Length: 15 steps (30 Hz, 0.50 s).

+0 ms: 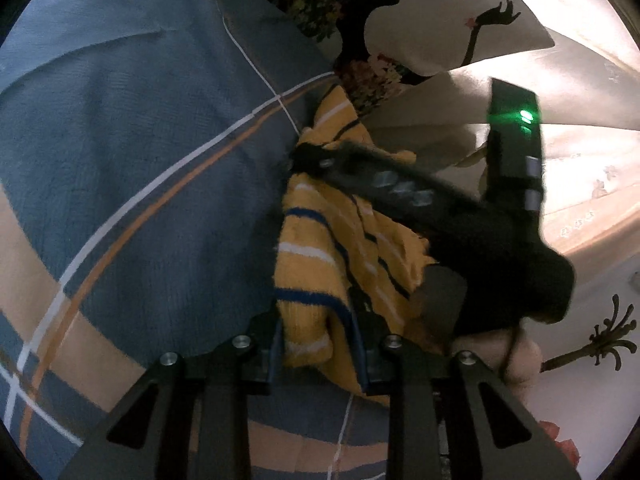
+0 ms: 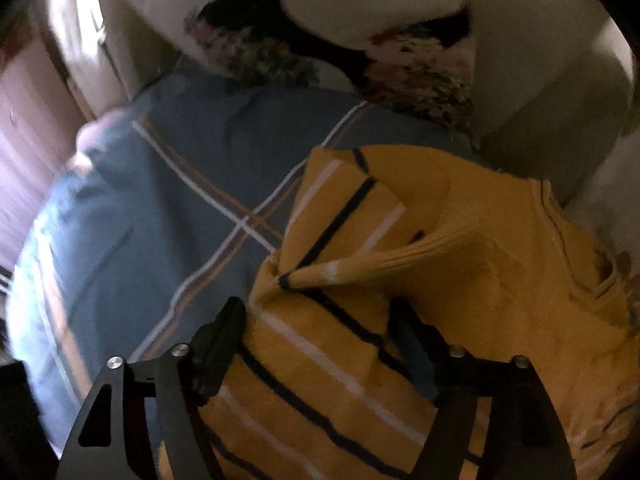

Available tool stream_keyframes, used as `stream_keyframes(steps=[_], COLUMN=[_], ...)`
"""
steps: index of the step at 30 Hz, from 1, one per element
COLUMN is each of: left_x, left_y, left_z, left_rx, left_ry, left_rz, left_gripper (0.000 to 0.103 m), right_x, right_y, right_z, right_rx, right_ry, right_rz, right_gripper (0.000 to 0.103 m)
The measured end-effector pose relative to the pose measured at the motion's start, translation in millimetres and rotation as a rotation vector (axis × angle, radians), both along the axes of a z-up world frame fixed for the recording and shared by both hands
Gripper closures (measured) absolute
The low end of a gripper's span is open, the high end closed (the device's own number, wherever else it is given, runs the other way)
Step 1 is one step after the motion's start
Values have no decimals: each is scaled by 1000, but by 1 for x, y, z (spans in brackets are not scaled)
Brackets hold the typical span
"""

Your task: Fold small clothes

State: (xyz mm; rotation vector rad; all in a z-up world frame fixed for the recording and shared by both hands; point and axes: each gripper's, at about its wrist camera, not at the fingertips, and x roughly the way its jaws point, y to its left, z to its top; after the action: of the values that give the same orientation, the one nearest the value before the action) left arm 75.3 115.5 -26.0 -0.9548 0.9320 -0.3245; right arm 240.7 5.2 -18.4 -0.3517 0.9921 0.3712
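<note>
Yellow striped garment (image 1: 316, 264): small knit piece, yellow with navy and white stripes, lying bunched on the blue plaid bedsheet (image 1: 132, 152), near the floral pillow (image 1: 432, 20) at the head of the bed.

My left gripper (image 1: 320, 340): jaws narrow, pinched on a fold at the garment's near edge; cloth fills the gap between the pads.

My right gripper (image 2: 320, 320): jaws spread wide above the garment, yellow cloth visible between and under the fingers, pads not pressing on it. In the left wrist view its black body lies across the garment, green light lit, with part of the hand (image 1: 516, 360) holding it visible below.

Garment in right wrist view: one part folded over onto the body, ribbed edge bunched at the middle; picture blurred
</note>
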Motion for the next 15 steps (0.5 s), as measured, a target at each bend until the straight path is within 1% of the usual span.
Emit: stream_keyframes(steps=[2,3,4,5,6,7,9,11,14,15], left_x=[-8,-12,-18,-22,-26,-30,-36,-40,-38,-36], left_y=[2,4,7,10,12,14,17,18,11,8], left_z=[4,6,9,13,18,23,34,47,63,65], left_rx=[2,0,-7,-9,-4,2,8,11,18,20], left_ry=[-1,-2,-7,-16,-25,-36,-63,-92,-119,-120], left_rz=[0,2,5,9,13,19,26,30,11,3], left_gripper=[77,77,77,77,77,77,77,77,77,77], right_x=[-6,-7,-10,-13,-14,-16,-20,-24,-27,-29], right_y=[2,3,0,-5,-10,-18,-33,-52,-91,-112], right_z=[-2,-2,1,6,10,18,33,49,76,85], right_rx=[-48,-60,-55,-40,-17,28,98,170,281,321], right_ry=[-35,-55,-73,-85,-90,-90,-101,-111,-123,-133], right_rz=[9,6,4,0,-6,-12,-22,-33,-58,-71], right_gripper=[25,34,48,56,73,80,84,85,86,86])
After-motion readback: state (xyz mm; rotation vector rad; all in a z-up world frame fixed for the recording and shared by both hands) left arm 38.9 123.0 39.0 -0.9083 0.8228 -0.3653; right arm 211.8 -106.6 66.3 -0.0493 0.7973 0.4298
